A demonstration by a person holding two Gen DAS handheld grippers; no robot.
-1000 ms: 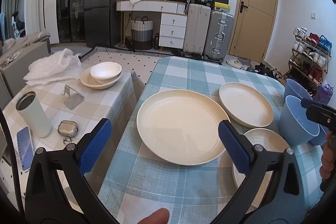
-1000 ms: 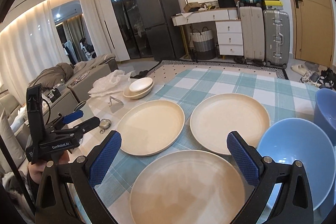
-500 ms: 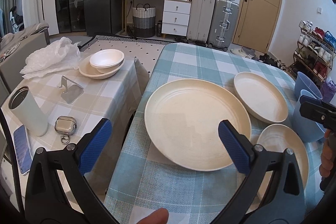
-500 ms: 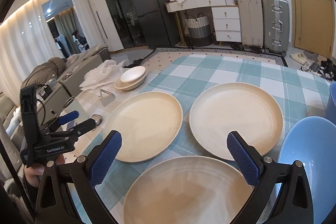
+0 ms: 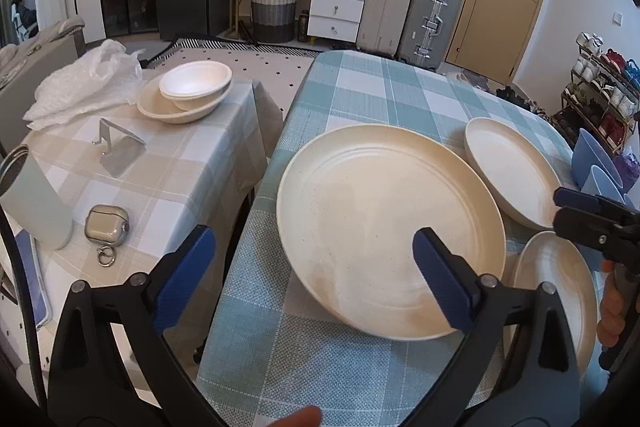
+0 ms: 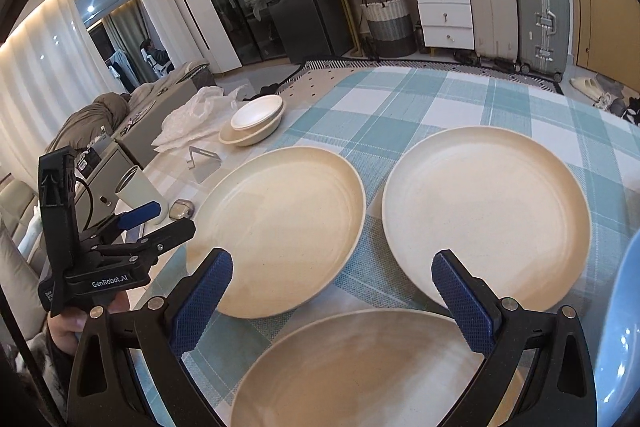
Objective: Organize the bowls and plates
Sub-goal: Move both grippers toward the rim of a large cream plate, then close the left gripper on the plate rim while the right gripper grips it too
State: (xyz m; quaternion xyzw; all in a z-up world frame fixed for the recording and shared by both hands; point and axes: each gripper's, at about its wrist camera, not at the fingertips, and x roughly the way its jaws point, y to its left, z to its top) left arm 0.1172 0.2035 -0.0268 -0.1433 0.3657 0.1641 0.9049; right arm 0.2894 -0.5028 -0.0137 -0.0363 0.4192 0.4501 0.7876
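Left tool (image 5: 314,263): blue pads spread wide, gripping nothing, poised low over the near left edge of the big plate.
Right tool (image 6: 332,291): wide open too, nothing between the pads, hovering above the near plate.
Big plate (image 5: 390,227): cream, flat on the checked worktop (image 5: 384,91), right in front of the left tool; the tool's right pad overlaps its near rim in the left wrist view, contact cannot be told.
Near plate (image 6: 368,371): cream, closest to the right tool, filling the bottom of the right wrist view, just beside the other two.
Far plate (image 6: 486,215): cream, lying flat to the right of the big plate, a strip of cloth between them.
Blue bowls (image 5: 596,163): two at the worktop's right edge, beyond the far plate.
Side worktop (image 5: 168,179): beige check cloth, standing to the left of the main one.
Stacked bowls (image 5: 188,93): a white bowl nested in a cream one, at the far end of the side worktop.
Around them: a crumpled plastic bag (image 5: 80,87), a metal stand (image 5: 118,147), a pale tumbler (image 5: 34,199) and an earbud case (image 5: 107,225).
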